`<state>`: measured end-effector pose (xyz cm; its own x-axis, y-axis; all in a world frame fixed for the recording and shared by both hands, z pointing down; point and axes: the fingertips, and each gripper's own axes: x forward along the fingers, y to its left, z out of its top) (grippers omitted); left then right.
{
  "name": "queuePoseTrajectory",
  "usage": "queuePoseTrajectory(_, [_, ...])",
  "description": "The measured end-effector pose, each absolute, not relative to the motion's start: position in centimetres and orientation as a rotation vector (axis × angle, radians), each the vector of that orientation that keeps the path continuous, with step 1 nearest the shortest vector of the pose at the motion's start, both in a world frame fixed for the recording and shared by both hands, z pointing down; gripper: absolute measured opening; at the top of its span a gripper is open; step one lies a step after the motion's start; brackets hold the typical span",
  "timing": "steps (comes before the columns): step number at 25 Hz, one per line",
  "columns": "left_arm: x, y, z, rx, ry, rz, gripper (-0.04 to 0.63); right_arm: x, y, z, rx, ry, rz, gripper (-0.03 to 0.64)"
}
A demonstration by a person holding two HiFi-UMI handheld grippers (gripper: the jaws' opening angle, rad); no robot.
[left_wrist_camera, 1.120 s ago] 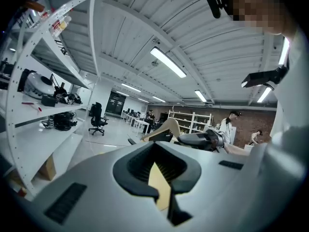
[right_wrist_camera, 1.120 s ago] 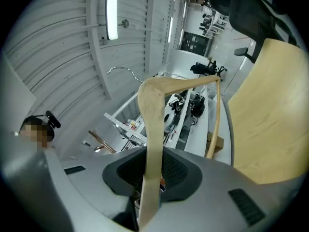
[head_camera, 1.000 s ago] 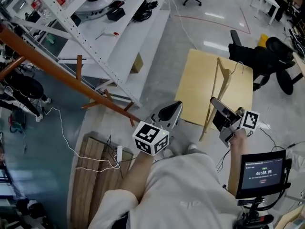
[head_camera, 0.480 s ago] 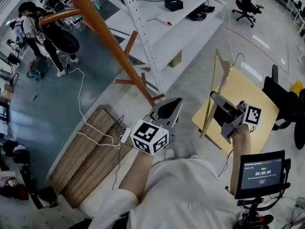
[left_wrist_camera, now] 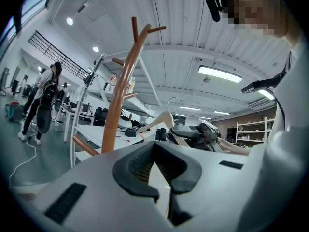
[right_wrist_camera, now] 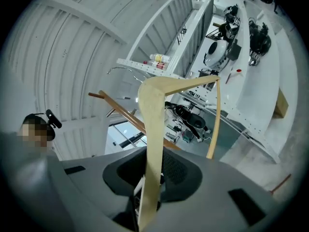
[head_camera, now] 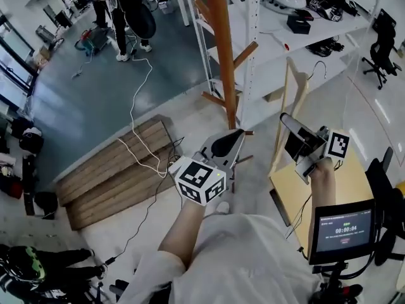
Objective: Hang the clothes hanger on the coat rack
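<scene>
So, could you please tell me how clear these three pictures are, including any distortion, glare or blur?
Head view: evenly lit, the coat rack crisp, little bending of lines. Left gripper view: heavy fisheye, dark corners, glare from the ceiling light. Right gripper view: same fisheye, the clothes hanger soft down near the fingers, crisper farther out.

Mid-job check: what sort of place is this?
Probably a lab or workshop: white metal shelving loaded with equipment, an office chair, and loose cables trailing across the floor.
</scene>
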<state>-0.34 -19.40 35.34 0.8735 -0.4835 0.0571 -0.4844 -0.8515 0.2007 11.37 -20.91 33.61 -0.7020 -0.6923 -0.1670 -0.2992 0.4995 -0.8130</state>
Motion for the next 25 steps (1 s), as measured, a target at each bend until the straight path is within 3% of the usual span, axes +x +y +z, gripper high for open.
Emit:
queuePoseTrajectory(14, [-8.1, -21.4, 35.1, 2.710, -1.111, -0.057, 0.006, 4.4, -28.6, 31.8, -0.577, 2.444, -1.176, 0.087])
queuePoseTrajectory(25, [-9.9, -21.0, 35.8, 2.664, -1.180, -0.074, 0.006, 2.0, -29.6, 33.3, -0.517, 2.474, -1.262, 0.087])
